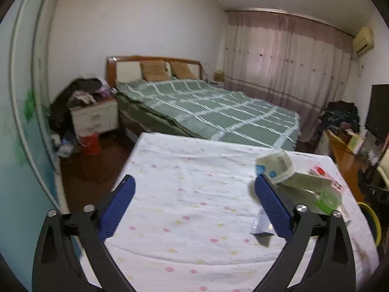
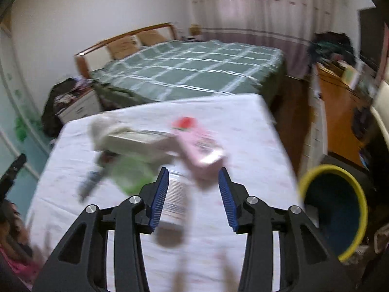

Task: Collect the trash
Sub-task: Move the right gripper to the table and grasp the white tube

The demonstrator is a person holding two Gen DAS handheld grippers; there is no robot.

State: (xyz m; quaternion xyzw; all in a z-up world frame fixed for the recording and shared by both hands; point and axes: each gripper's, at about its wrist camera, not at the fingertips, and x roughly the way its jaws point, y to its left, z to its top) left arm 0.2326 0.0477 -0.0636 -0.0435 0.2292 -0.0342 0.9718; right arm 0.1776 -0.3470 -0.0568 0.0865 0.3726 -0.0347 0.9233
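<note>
Over the white dotted tablecloth (image 1: 189, 194) your left gripper (image 1: 194, 202) gapes wide, nothing between its blue pads – the trash pile sits off to its right: a clear plastic cup (image 1: 276, 165), a pale green carton (image 1: 308, 182), a pink box (image 1: 327, 177), a green lid (image 1: 328, 200). Your right gripper (image 2: 193, 189) hovers partly open, pads pressing on nothing, with a white barcoded bottle (image 2: 176, 202) lying blurred beneath them. Right of the table stands a yellow-rimmed bin (image 2: 335, 209) (dark inside, contents unclear). Behind – a green checked bed (image 1: 206, 109).

Both wrist views overlook the table (image 1: 194, 194) toward the bed (image 2: 189, 68).
</note>
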